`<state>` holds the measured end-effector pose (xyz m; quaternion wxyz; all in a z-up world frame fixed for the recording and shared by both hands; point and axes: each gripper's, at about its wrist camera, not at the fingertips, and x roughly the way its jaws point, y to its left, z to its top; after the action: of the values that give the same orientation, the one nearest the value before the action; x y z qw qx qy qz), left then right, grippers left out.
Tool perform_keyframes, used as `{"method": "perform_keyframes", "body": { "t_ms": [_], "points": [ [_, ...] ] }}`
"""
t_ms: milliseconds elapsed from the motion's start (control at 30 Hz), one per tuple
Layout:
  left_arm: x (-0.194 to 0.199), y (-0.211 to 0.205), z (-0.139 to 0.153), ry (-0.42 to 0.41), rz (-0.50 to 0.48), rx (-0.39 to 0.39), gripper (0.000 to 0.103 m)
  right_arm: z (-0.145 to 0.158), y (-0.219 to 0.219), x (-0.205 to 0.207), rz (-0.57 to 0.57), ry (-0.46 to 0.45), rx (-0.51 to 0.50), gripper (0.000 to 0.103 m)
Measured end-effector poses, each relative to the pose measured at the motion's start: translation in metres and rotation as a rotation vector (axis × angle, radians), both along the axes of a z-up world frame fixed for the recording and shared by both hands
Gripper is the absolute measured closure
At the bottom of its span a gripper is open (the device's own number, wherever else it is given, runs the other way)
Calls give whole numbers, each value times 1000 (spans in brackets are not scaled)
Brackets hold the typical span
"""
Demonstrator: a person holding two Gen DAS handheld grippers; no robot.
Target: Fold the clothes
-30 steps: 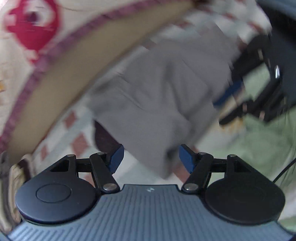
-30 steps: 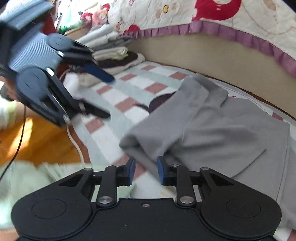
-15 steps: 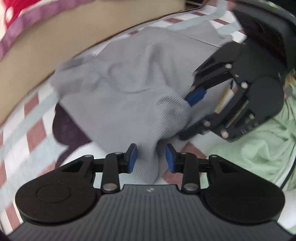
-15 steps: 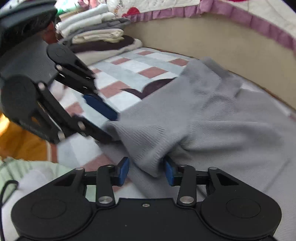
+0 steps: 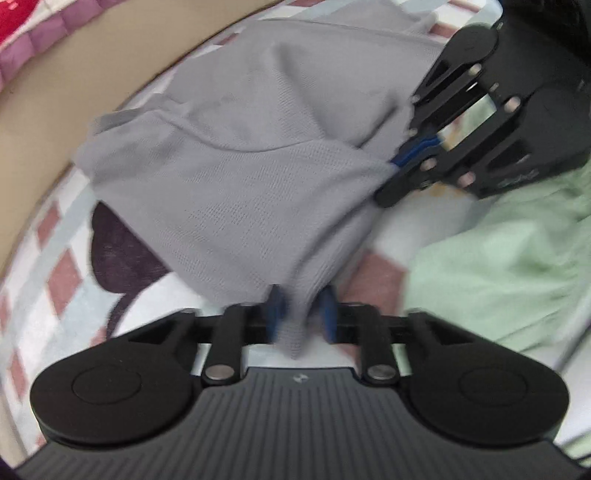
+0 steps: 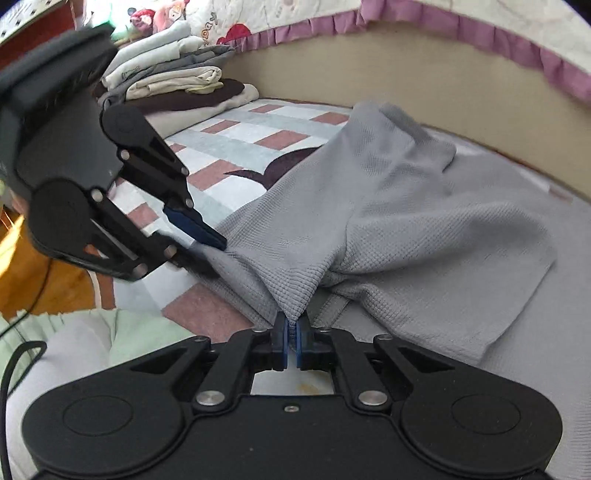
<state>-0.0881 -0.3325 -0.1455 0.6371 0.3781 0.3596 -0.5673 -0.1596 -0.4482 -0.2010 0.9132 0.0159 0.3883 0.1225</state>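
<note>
A grey knit garment point(image 5: 240, 166) lies crumpled on a checked bedspread point(image 6: 240, 144). In the left wrist view my left gripper point(image 5: 301, 314) has a fold of the grey cloth drawn taut between its blue pads. Its jaws are opening slightly, and the pads still touch the cloth. From the right wrist view that gripper point(image 6: 212, 254) sits at the garment's point(image 6: 424, 229) left edge. My right gripper point(image 6: 291, 332) is shut on a pinched corner of the same garment. It also shows in the left wrist view, where the right gripper point(image 5: 402, 158) clamps the cloth's right side.
A pale green cloth point(image 5: 498, 266) lies bunched at the near right of the garment. A stack of folded clothes point(image 6: 173, 77) stands at the far left. A beige bed side point(image 6: 406, 92) and a purple-frilled quilt point(image 6: 480, 33) bound the far edge.
Both grippers came down onto the grey garment. The right jaws went from apart to shut on a fold. The left jaws narrowed around the cloth's edge.
</note>
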Motion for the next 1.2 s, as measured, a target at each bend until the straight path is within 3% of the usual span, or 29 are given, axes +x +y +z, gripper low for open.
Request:
{"method": "perform_keyframes", "body": {
  "t_ms": [67,133,167,200,233,300,367,467,567,633,700,767,867,967,1033,1133,1200],
  "points": [
    [2,-2,13,85,1,-33,59,5,-6,-5,-5,26,23,91],
    [11,-8,20,145,47,-76,59,10,-19,-5,-30,27,120,82],
    [19,-12,19,184,96,-89,63,10,-25,-3,-66,28,166,72],
    [30,-16,15,238,169,-93,70,10,-31,-1,-111,30,209,45],
    [41,-19,8,287,237,-91,72,10,-38,2,-157,31,252,33],
    [51,-23,-6,308,313,-63,81,9,-50,7,-247,34,337,33],
    [39,-23,-16,244,276,-46,81,6,-61,12,-350,50,387,33],
    [19,-25,-24,138,207,-20,79,-1,-69,13,-484,74,306,33],
    [12,-34,-14,74,185,24,76,2,-71,4,-499,33,188,33],
    [30,-33,12,75,218,-84,73,10,-77,4,-464,-12,160,33],
    [52,-32,36,57,263,-192,60,25,-89,22,-380,-55,168,33],
    [80,-34,46,-3,326,-237,60,43,-98,47,-261,-85,164,33],
    [132,-44,29,-33,426,-224,65,67,-95,100,-73,-35,151,34],
    [171,-49,-5,29,500,-220,81,84,-86,143,-13,69,121,34],
    [182,-53,-19,54,500,-262,84,96,-80,172,28,137,101,34],
    [194,-62,-33,93,531,-360,84,105,-55,185,160,97,-4,34],
    [205,-70,-43,89,578,-386,84,92,-42,192,193,72,-33,36]
  ]
}}
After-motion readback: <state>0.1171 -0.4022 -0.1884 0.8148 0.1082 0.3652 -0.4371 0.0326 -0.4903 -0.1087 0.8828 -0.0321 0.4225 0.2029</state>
